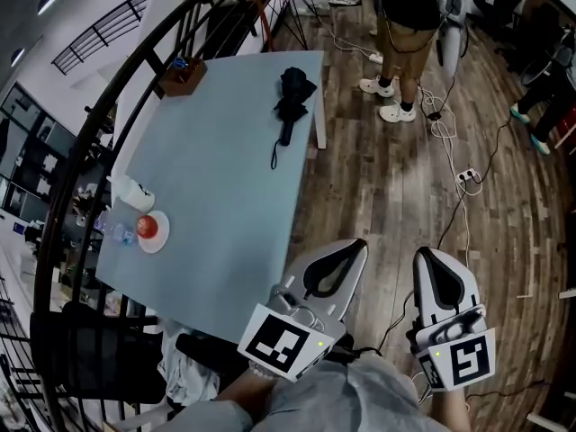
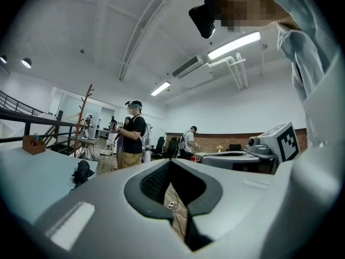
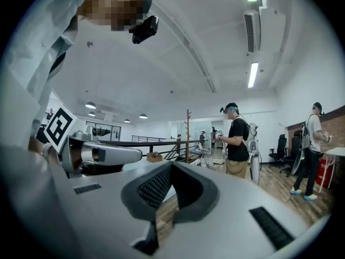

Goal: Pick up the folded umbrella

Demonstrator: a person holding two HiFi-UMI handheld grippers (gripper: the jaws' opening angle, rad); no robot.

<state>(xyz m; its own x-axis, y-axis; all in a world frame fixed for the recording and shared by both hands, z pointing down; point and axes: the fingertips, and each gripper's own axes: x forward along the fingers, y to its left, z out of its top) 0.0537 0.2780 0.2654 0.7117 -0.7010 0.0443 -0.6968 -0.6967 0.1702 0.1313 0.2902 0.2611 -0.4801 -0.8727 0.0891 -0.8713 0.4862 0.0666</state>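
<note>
The folded black umbrella lies on the far right part of the light blue table, strap end toward me. In the left gripper view the umbrella shows small at the left, well ahead. Both grippers hang over the wooden floor off the table's near right corner, far short of the umbrella. My left gripper is shut with nothing in it. My right gripper, beside it to the right, has its jaws together and holds nothing.
A wooden box stands at the table's far left corner. A white cup and a plate with a red thing sit at its left edge. A black railing runs along the left. A person and floor cables lie beyond.
</note>
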